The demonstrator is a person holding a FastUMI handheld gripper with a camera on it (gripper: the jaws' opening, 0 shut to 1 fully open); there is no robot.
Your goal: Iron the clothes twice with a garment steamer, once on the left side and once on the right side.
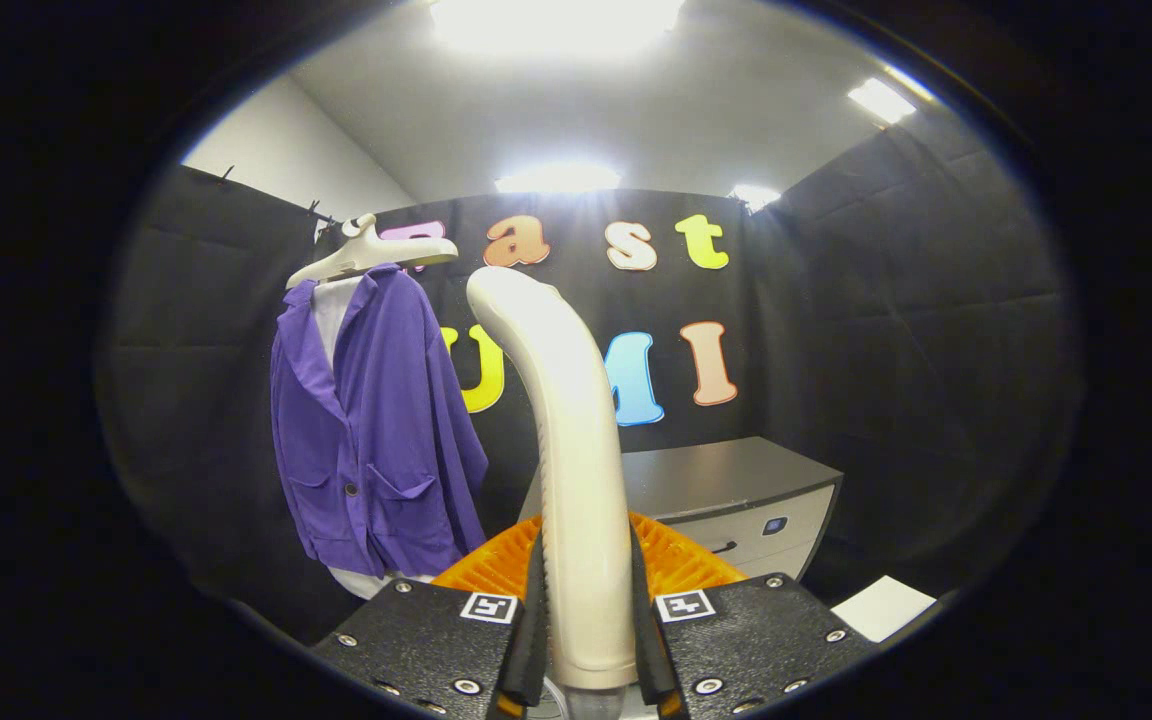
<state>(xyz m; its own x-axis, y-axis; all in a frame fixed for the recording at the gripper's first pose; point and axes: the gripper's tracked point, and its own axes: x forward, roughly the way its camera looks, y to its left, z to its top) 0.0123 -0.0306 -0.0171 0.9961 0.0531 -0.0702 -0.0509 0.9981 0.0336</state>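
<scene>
My gripper (pixel 586 610) is shut on the handle of a cream-white garment steamer (pixel 571 430), which rises upright between the fingers and curves to the left at its top. A purple jacket (pixel 371 420) over a white shirt hangs on a white hanger (pixel 371 255) against the booth wall, beyond the fingers and to the left of the steamer. The steamer's head is apart from the jacket, nearer to me than the cloth.
A grey cabinet (pixel 726 485) with a drawer stands beyond the fingers to the right of the steamer. A white sheet (pixel 881 607) lies low at the right. Bright ceiling lights shine above.
</scene>
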